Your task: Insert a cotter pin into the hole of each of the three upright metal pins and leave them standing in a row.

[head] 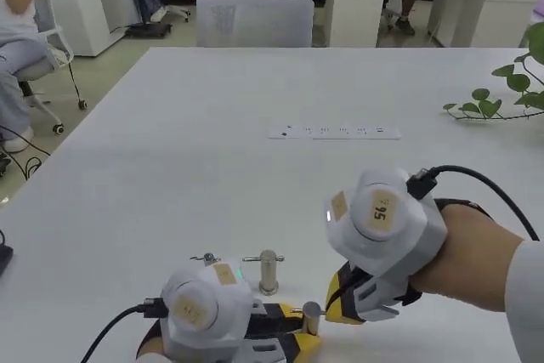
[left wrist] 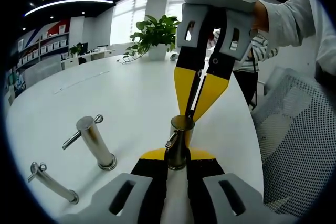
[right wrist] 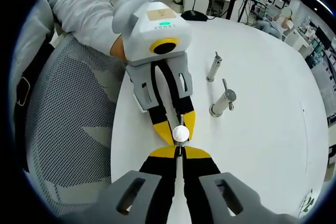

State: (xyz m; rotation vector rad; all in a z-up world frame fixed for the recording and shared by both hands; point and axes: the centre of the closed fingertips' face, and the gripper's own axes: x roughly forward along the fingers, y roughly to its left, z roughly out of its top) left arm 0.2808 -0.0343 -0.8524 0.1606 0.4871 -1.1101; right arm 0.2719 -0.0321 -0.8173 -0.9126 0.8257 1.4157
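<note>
Within left hand-held gripper (head: 302, 326) — pin (head: 311, 312) half-hidden

White table (head: 255, 150), head view. A flat socket strip (head: 333, 132) is lying just right of the frame's centre. Leafy plant stems (head: 501, 95) are trailing onto the surface at the right edge, and a dark object (head: 2, 258), cut by the frame, is resting at the lower left edge. Three metal pins are standing on their bases near the bottom of the frame: the left pin (head: 206, 258), partly hidden; the middle pin (head: 269, 271), carrying a cotter pin (head: 253, 258) crosswise near its top; and the near pin (head: 311, 316), lower right of the other two.
</note>
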